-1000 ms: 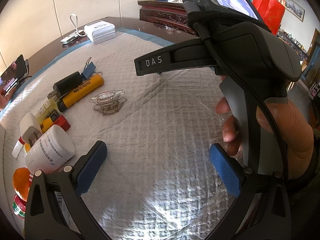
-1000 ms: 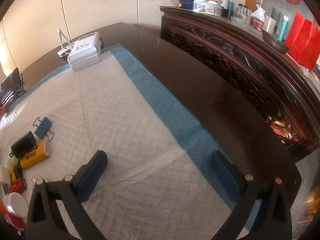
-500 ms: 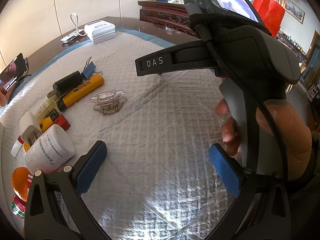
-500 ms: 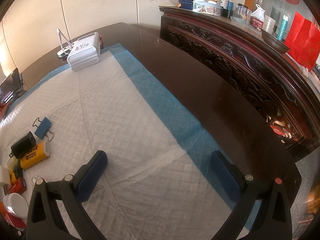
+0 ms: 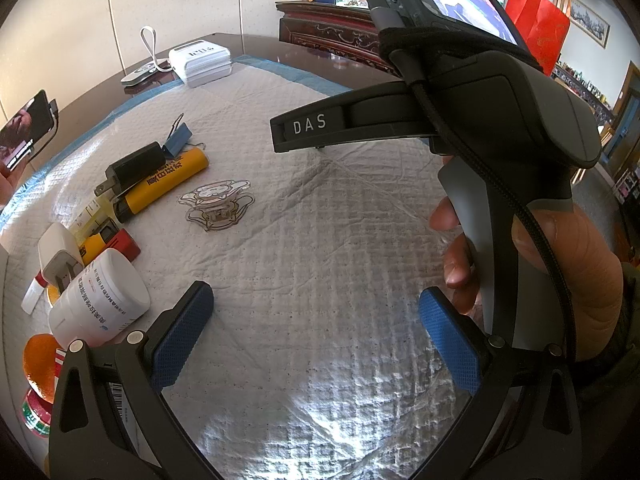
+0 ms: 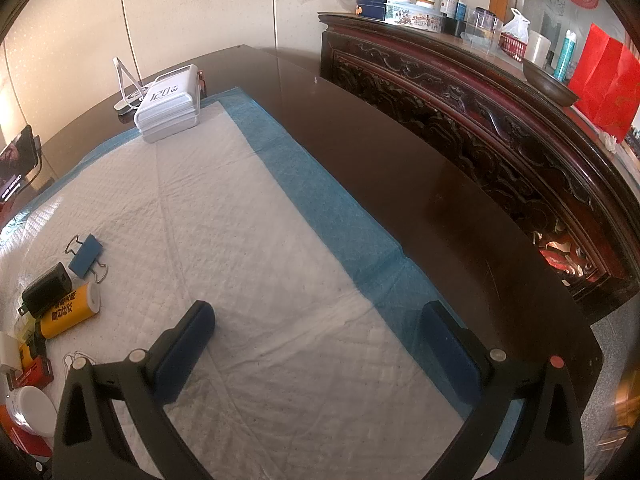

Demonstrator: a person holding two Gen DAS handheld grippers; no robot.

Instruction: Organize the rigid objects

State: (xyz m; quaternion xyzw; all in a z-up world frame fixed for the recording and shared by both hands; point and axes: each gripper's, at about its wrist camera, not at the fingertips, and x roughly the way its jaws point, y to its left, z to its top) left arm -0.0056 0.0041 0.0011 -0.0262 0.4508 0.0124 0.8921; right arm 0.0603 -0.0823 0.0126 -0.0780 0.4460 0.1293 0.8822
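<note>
My left gripper (image 5: 316, 332) is open and empty above the white padded mat (image 5: 320, 240). A pile of objects lies to its left: a white pill bottle (image 5: 100, 300), a yellow tube (image 5: 164, 184), a black plug adapter (image 5: 132, 166), a blue binder clip (image 5: 178, 140), a white charger (image 5: 58, 256), a red box (image 5: 126, 242) and a clear cartoon stand (image 5: 216, 204). My right gripper (image 6: 320, 344) is open and empty over the mat's right part; its body (image 5: 500, 120) shows in the left wrist view. The yellow tube (image 6: 70, 312), adapter (image 6: 46, 290) and clip (image 6: 85, 257) lie at its far left.
A white power bank (image 6: 170, 104) sits at the mat's far corner beside a white cable (image 6: 126, 84). A phone (image 5: 24, 130) stands at the far left. The dark wooden table (image 6: 400, 168) borders a carved sideboard (image 6: 500, 120) carrying jars. An orange (image 5: 38, 360) lies near left.
</note>
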